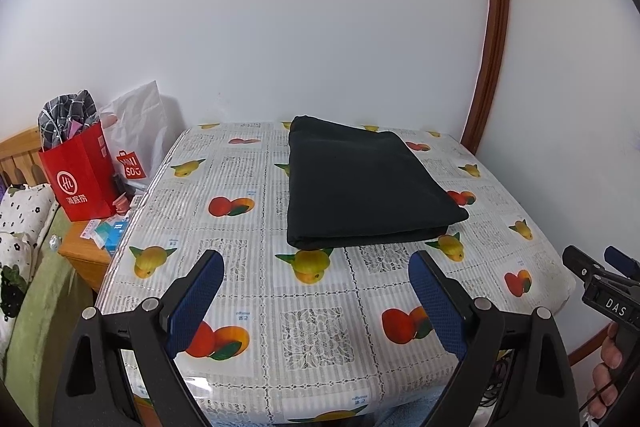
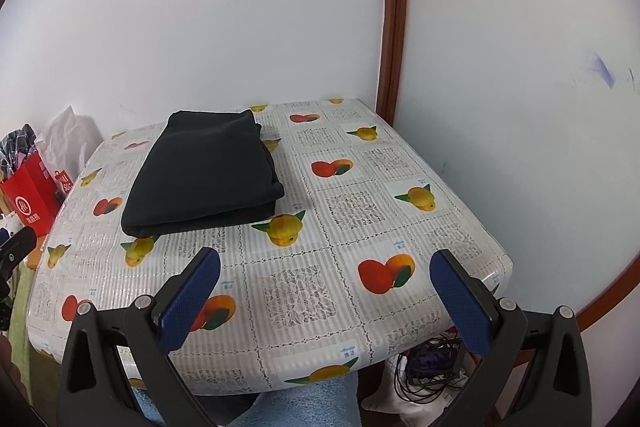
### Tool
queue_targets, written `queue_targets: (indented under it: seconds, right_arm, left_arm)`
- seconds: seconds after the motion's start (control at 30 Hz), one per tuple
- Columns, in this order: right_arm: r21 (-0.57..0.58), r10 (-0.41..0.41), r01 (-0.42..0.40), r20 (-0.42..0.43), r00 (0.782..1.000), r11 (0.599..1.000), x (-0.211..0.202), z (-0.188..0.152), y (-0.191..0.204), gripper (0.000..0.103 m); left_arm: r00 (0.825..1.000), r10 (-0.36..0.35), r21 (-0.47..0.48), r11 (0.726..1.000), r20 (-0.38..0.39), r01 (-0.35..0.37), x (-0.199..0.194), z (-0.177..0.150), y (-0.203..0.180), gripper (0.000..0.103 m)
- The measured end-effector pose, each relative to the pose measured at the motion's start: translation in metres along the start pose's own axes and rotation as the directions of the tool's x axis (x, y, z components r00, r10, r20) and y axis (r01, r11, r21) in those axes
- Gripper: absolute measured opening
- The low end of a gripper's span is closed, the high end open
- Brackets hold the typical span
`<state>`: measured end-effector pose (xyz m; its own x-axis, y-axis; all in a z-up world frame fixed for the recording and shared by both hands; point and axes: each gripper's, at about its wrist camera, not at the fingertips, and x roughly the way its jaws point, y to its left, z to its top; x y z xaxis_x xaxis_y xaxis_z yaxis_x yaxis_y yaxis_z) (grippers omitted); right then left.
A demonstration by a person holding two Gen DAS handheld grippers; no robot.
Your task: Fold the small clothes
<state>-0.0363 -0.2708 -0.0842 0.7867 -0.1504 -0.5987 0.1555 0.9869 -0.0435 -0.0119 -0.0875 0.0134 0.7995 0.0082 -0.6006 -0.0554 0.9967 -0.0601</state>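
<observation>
Left wrist, right wrist: both near table [image 1: 256,387] front edge, facing wall; shared: table [image 2: 320,355], cloth [image 1: 360,183]

A folded cloth [image 1: 368,187] lies on the table [image 1: 320,327], toward its far edge. A bag [image 1: 80,179] stands left of the table.
</observation>
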Motion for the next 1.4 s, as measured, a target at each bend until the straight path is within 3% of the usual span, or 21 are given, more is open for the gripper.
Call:
queue_targets:
  seconds: [1.4]
  right_arm:
    - [-0.012,-0.020,0.020,0.014,1.000,1.000,-0.0071,0.0025,0.0035,0.103]
  left_arm:
    - [1.000,0.000,-0.013,1.000,-0.004,0.000,-0.0002,-0.0006,0.0051,0.094]
